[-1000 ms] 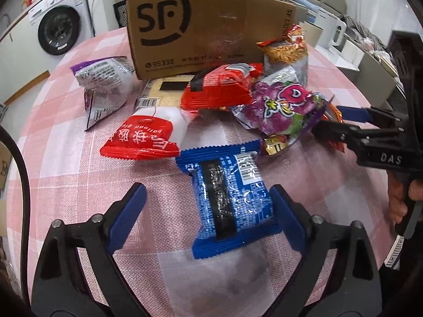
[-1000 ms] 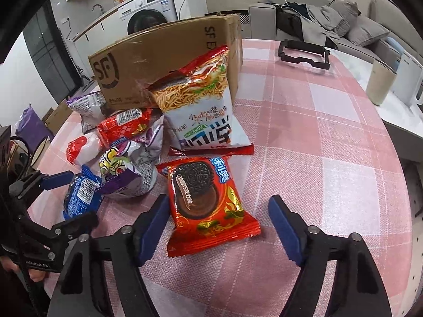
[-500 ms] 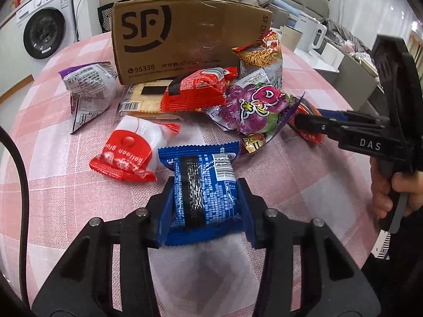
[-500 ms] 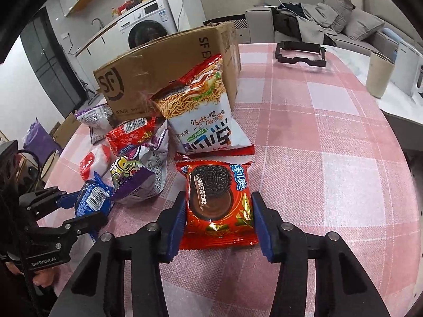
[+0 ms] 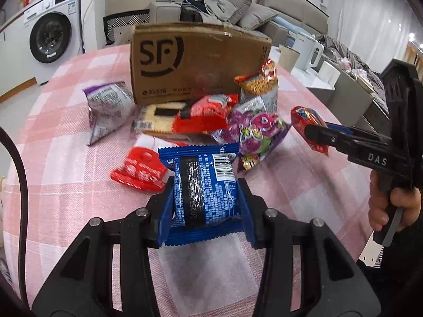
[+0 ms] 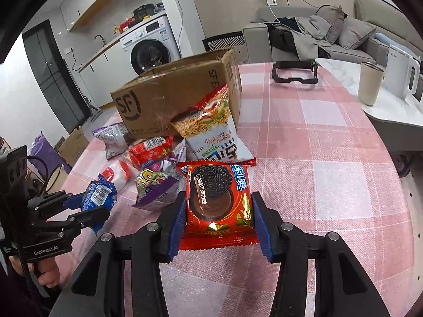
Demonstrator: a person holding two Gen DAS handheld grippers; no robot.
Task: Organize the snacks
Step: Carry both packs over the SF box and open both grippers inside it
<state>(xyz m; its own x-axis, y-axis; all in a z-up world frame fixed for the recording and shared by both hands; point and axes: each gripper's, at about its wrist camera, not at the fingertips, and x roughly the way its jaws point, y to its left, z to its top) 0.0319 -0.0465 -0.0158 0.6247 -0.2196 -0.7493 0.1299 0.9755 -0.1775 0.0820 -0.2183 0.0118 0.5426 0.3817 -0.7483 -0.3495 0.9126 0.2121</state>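
The blue packet (image 5: 203, 192) sits pinched by its sides in the left tongs (image 5: 205, 200), and the red cookie packet (image 6: 218, 200) is squeezed the same way in the right tongs (image 6: 218, 219), each raised just clear of the bench (image 6: 330, 158), likely so both go away together. The other snacks (image 5: 248, 132) lie heaped against the cardboard box (image 5: 198, 60), probably where they belong.
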